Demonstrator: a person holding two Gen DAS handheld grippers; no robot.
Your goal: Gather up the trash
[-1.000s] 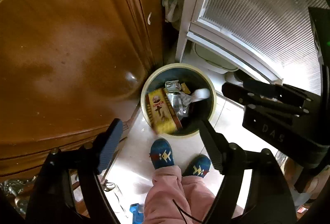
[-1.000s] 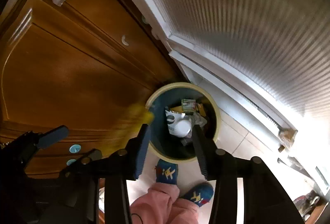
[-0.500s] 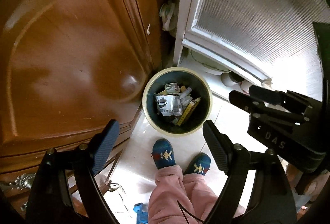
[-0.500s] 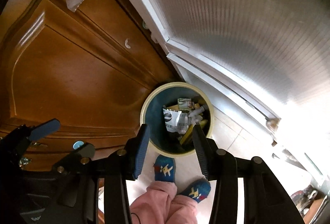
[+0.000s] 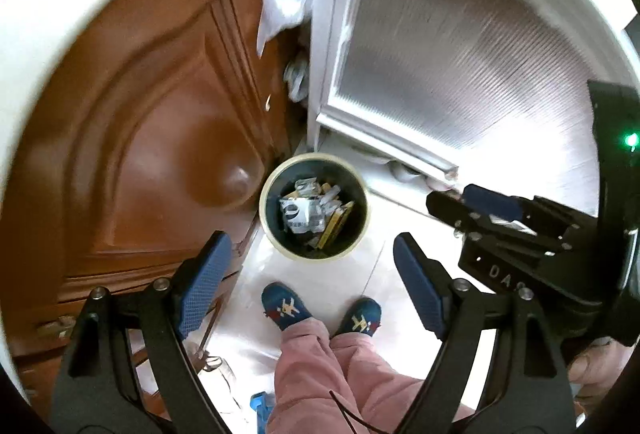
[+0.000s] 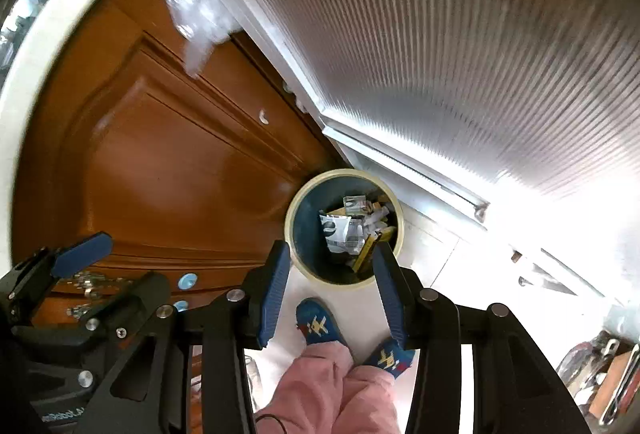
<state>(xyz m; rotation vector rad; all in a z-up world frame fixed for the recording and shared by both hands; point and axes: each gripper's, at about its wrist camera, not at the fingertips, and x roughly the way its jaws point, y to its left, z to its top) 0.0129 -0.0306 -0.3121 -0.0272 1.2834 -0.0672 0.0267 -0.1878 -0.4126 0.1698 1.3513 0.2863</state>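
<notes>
The left gripper (image 5: 308, 278) points steeply down, its blue-padded jaws spread wide with nothing between them. Below it on the pale tiled floor (image 5: 340, 282) stands a round bin (image 5: 280, 234) with a cream rim and dark inside, holding crumpled wrappers (image 5: 300, 212) and a yellow box (image 5: 334, 226) leaning on edge. The bin sits just beside a brown wooden door (image 5: 160, 154) and near a white frosted-glass door (image 5: 440, 54). Two blue slippers (image 5: 286, 306) and pink trousers (image 5: 320, 374) show nearer the camera. The right gripper (image 5: 472, 204) reaches in from the right, empty, jaws partly apart
</notes>
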